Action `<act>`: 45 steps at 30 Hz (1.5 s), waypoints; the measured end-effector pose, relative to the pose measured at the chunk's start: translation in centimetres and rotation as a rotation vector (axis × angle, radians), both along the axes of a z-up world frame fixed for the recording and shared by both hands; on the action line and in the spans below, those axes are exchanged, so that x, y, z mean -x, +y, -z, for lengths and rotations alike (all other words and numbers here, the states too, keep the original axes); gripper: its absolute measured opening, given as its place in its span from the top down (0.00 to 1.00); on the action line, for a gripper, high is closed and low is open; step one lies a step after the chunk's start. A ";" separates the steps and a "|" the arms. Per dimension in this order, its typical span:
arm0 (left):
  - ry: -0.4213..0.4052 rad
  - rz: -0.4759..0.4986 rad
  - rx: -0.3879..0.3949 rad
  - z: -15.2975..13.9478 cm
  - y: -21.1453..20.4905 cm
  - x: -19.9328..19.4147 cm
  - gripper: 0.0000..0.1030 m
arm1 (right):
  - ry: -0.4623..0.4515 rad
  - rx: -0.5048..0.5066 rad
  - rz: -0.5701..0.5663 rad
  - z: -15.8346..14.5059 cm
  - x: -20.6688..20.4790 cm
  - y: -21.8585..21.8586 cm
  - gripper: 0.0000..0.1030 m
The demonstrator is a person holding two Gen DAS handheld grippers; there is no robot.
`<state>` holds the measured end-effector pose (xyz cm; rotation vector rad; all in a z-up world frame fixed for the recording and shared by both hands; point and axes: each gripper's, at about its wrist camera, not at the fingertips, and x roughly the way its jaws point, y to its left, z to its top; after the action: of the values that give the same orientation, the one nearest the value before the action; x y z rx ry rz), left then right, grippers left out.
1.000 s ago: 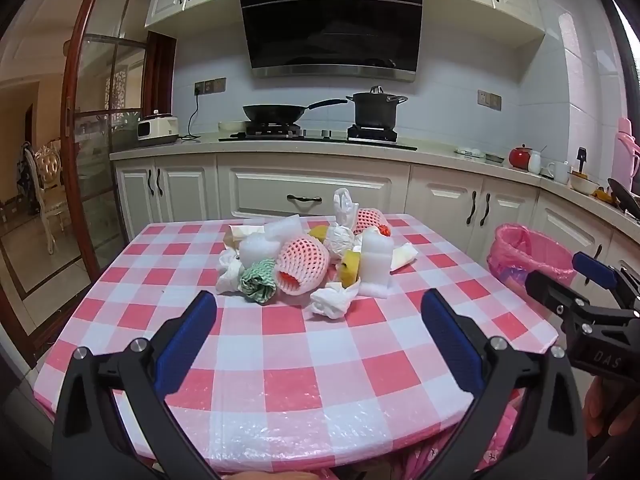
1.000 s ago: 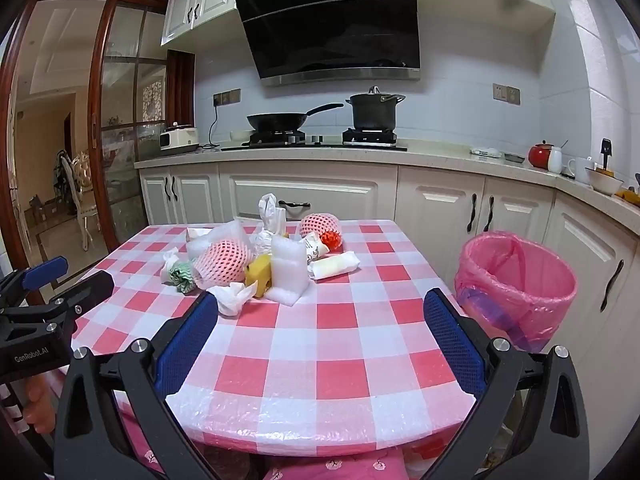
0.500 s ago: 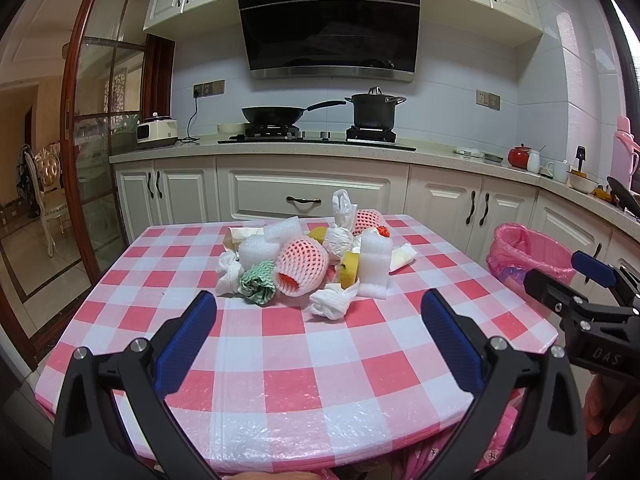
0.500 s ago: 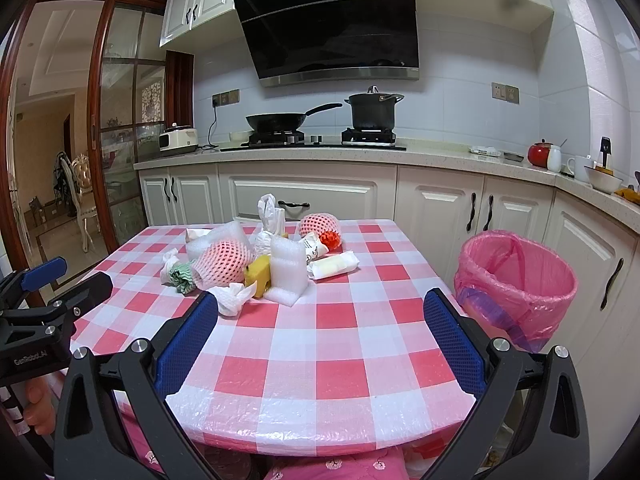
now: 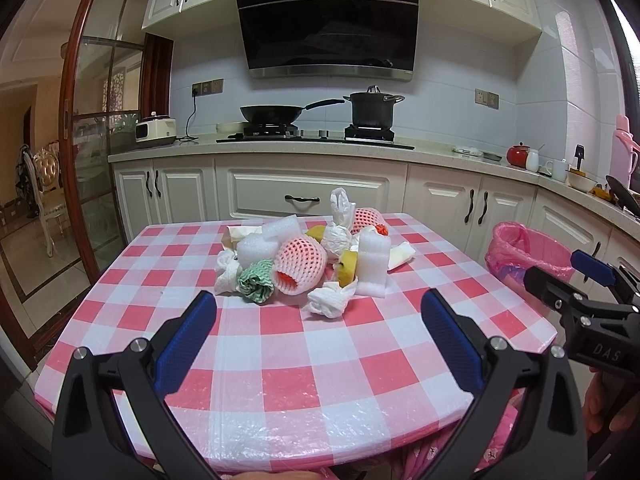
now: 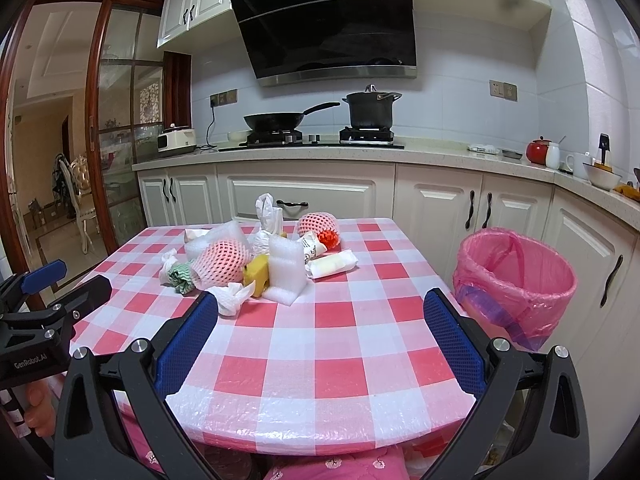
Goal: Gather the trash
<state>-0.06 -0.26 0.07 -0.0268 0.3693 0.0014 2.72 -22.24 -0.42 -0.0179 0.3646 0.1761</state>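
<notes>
A heap of trash lies mid-table on the red-and-white checked cloth (image 5: 280, 344): a pink foam fruit net (image 5: 298, 260), a green-striped wad (image 5: 256, 282), a crumpled white tissue (image 5: 330, 300), a white foam block (image 5: 373, 264), a yellow piece (image 5: 347, 268) and a white plastic bag (image 5: 340, 210). In the right wrist view the same foam net (image 6: 222, 262), foam block (image 6: 285, 268) and a rolled white wrapper (image 6: 332, 265) show. My left gripper (image 5: 318, 316) is open, short of the pile. My right gripper (image 6: 320, 316) is open over the near table edge. A bin with a pink liner (image 6: 516, 280) stands right of the table.
White cabinets (image 5: 304, 192) and a counter with a wok (image 5: 272, 112) and black pot (image 5: 374, 110) run behind the table. A glass door (image 5: 100, 152) stands at left. The right gripper's body (image 5: 588, 308) shows at the left view's right edge; a hand (image 6: 36, 404) holds the left one.
Both grippers have crept slightly forward toward the table; the pile looks a little nearer. Neither gripper has changed its opening.
</notes>
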 end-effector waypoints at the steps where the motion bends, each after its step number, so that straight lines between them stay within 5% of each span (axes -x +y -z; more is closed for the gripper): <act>1: 0.001 -0.001 0.000 0.0 0.0 0.0 0.04 | 0.000 0.000 -0.001 0.0 0.0 -0.1 0.07; 45: -0.010 0.017 0.037 0.3 0.6 0.4 0.04 | 0.006 -0.017 0.011 0.1 -0.1 -0.7 0.07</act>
<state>-0.47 0.33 -0.23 -0.0600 0.3600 -0.0218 2.78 -22.93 -0.54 0.0019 0.3695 0.1682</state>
